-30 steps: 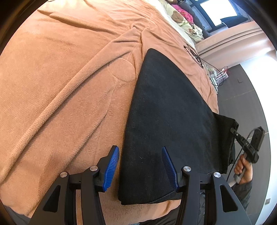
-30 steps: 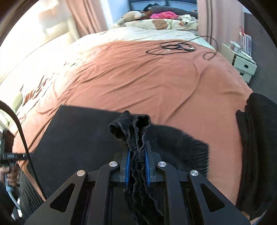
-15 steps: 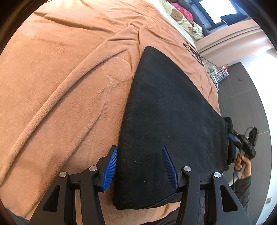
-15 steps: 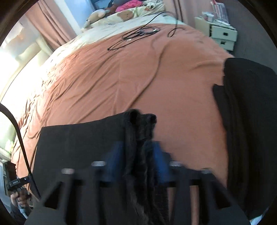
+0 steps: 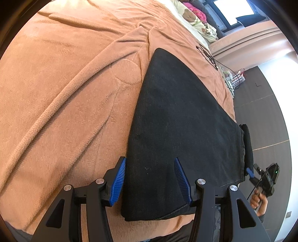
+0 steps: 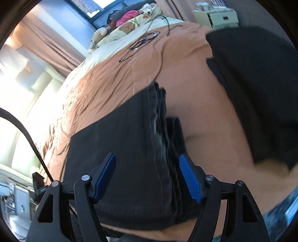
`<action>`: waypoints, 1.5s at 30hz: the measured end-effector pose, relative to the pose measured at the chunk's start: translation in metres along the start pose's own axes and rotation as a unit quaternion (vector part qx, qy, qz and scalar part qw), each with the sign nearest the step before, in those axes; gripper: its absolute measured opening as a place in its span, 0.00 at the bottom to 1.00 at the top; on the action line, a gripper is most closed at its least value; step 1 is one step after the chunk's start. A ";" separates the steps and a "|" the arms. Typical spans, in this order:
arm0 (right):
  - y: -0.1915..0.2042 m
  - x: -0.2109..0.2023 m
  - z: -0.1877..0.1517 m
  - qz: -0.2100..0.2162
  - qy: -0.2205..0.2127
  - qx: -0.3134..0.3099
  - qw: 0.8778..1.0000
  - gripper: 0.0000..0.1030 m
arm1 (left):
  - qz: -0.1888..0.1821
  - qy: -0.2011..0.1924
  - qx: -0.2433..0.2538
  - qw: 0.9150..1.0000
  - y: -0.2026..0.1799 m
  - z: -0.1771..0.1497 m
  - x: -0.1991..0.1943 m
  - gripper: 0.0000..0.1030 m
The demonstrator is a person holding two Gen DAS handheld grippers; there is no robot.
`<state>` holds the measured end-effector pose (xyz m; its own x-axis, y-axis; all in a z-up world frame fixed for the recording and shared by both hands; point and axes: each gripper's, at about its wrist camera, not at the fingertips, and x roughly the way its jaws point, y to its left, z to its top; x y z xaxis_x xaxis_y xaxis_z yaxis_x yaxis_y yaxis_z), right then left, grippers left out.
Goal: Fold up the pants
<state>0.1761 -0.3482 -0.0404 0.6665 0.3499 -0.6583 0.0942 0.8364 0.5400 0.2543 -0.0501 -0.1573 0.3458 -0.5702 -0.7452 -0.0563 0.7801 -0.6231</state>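
Note:
The black pants (image 5: pixel 182 121) lie folded flat on the orange blanket (image 5: pixel 65 93). My left gripper (image 5: pixel 149 159) hovers open over their near corner, and its pads do not press the cloth. In the right wrist view my right gripper (image 6: pixel 147 156) stands open. The stacked edges of the pants (image 6: pixel 160 130) lie loose on the bed between its fingers. The right gripper (image 5: pixel 250 172), held in a hand (image 5: pixel 259 202), also shows at the far end of the pants in the left wrist view.
A second black garment (image 6: pixel 260 83) lies on the blanket to the right of the pants. Black cables (image 6: pixel 145 40) and soft toys (image 6: pixel 126 28) sit toward the head of the bed. A white drawer unit (image 6: pixel 216 16) stands on the dark floor (image 5: pixel 264 111) beside it.
My right gripper opened and let go of the bunched end of the pants, which now lies flat on the bed. It also swung sideways and rolled. The left gripper stayed put.

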 end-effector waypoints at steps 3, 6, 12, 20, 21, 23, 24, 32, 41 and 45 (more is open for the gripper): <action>-0.012 -0.003 -0.011 0.008 0.006 0.030 0.999 0.67 | 0.000 0.001 -0.003 1.000 0.000 0.001 0.001 0.53; -0.025 -0.004 -0.021 0.010 0.007 0.064 0.998 0.67 | -0.001 0.002 -0.003 1.000 -0.001 0.002 0.001 0.53; -0.041 -0.005 -0.036 0.025 0.015 0.102 0.994 0.67 | -0.005 0.006 -0.002 1.000 0.000 0.002 0.002 0.52; -0.072 0.008 -0.044 0.099 0.019 0.184 0.978 0.67 | -0.009 0.009 -0.002 1.000 0.003 0.004 0.002 0.52; -0.079 0.010 -0.047 0.109 0.017 0.196 0.974 0.67 | -0.009 0.009 -0.003 1.000 0.003 0.003 0.002 0.52; -0.093 0.015 -0.048 0.153 0.017 0.232 0.961 0.67 | -0.010 0.010 -0.004 1.000 0.005 0.003 0.002 0.52; -0.097 0.016 -0.049 0.167 0.015 0.239 0.956 0.67 | -0.010 0.010 -0.004 1.000 0.004 0.003 0.001 0.52; -0.102 0.020 -0.042 0.195 0.006 0.237 0.952 0.67 | -0.004 0.011 -0.003 1.000 0.001 0.002 0.002 0.52; -0.117 0.017 -0.032 0.185 -0.006 0.243 0.952 0.67 | -0.004 0.012 -0.006 1.000 0.002 0.002 0.002 0.53; -0.121 -0.001 -0.020 0.169 -0.036 0.228 0.958 0.67 | -0.003 0.012 -0.004 1.000 0.000 0.004 0.002 0.53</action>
<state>0.1493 -0.4412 -0.1152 0.7637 0.5240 -0.3770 0.1664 0.4045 0.8993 0.2582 -0.0500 -0.1578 0.3237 -0.5804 -0.7472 -0.0614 0.7752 -0.6287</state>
